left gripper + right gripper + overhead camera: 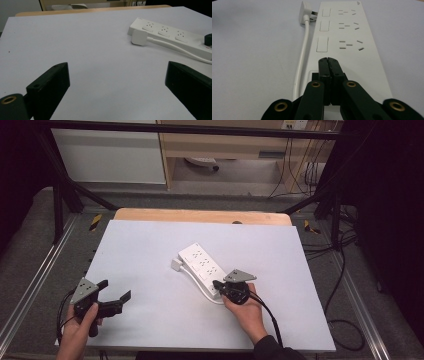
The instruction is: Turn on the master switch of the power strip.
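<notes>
The white power strip (201, 265) lies at mid-tabletop (150, 250), its plug (176, 265) beside its far left end. The right claw (218, 284), pinched shut and empty, rests on its near end; pressing off-centre could skid the strip. The left claw (116, 291) gapes wide, near left. Dark frame rails surround the tabletop.

Left claw (119, 296) gapes wide — right claw (216, 283) pinched closed.

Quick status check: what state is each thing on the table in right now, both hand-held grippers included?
Power strip: flat on the table, all three sockets free.
Plug: unplugged, lying beside the strip's far end.
Left hand-held gripper: open, holding nothing, apart from the strip.
Right hand-held gripper: shut, tips over the strip's near end.
</notes>
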`<state>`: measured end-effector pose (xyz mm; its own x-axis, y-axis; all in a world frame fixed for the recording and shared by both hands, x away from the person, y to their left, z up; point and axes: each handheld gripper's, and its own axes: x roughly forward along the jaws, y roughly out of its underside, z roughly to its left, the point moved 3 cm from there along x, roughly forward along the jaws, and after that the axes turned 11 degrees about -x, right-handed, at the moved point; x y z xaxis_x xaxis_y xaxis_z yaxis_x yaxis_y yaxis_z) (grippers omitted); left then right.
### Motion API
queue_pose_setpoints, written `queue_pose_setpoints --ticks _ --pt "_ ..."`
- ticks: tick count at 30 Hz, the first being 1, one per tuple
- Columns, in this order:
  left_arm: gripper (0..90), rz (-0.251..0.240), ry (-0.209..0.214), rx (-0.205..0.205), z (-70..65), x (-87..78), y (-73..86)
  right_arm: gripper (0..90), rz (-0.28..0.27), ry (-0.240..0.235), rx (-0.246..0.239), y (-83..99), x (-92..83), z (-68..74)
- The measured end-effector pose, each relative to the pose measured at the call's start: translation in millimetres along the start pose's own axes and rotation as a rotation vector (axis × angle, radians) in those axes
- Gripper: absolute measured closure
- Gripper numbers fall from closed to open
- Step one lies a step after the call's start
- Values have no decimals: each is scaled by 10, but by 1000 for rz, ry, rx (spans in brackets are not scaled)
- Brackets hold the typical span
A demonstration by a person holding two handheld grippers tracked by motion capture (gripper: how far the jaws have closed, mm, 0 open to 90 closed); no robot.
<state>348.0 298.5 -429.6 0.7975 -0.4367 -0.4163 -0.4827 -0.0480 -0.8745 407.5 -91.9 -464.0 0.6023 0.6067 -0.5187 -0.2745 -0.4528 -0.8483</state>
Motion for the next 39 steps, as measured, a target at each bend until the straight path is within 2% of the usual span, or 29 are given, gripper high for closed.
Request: queue_pose_setpoints --ticks 39 --pt "56 10 -11 1 2 6 9 900 15 13 -3 5 7 17"
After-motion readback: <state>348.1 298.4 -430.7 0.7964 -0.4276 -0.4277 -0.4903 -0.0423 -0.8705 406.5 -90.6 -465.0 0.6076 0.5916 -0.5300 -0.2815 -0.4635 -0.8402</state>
